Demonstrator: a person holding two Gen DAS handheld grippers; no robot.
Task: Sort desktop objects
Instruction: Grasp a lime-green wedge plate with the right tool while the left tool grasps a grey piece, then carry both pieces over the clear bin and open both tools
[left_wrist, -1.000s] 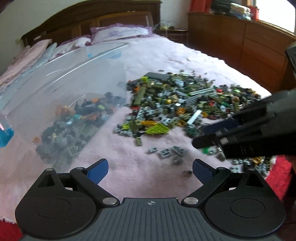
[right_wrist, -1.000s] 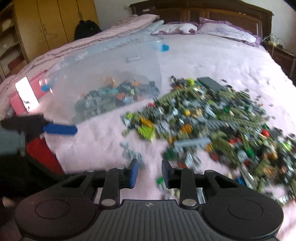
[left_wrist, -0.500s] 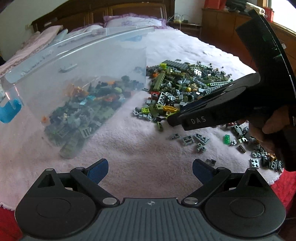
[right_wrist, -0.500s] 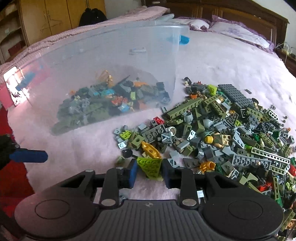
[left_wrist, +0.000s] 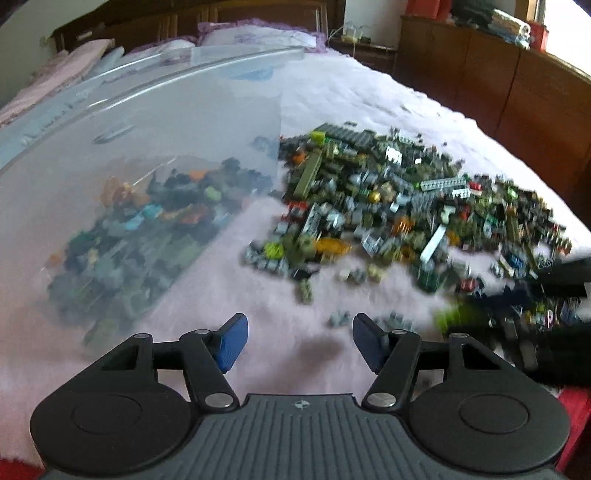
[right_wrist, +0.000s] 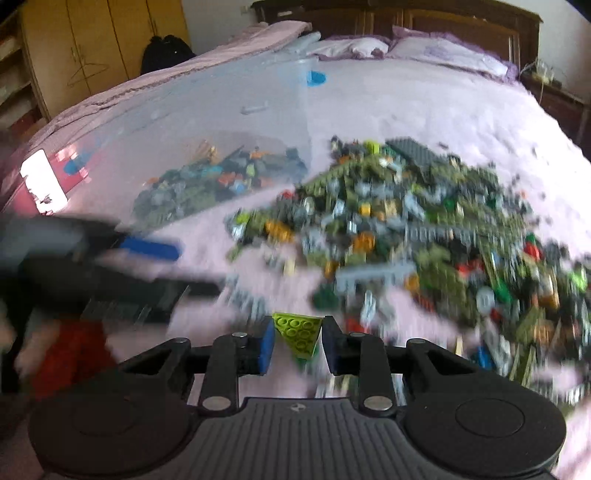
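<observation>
- Right gripper (right_wrist: 297, 345): jaws closed most of the way onto a lime-green wedge plate (right_wrist: 298, 334), which sits between the blue pads. Judged step: one piece picked and on its way to the clear plastic bin (right_wrist: 207, 140).
- Left gripper (left_wrist: 298, 341): jaws wide apart, nothing between them; it hangs over bare pink blanket (left_wrist: 258, 295) just this side of the bin.
- Brick pile (right_wrist: 406, 229) lies to the right of the bin, its nearest edge almost against the bin's corner; stray grey pieces lie on the near side.
- Bin holds a layer of mixed bricks already.
- Next move, as I judge it: carry the wedge left, clear the bin's rim, then release.
- Room: open blanket in front of the bin; the left gripper sits in the likely path.
- Beyond the bin: pillows (right_wrist: 443, 51), headboard (right_wrist: 406, 14).
</observation>
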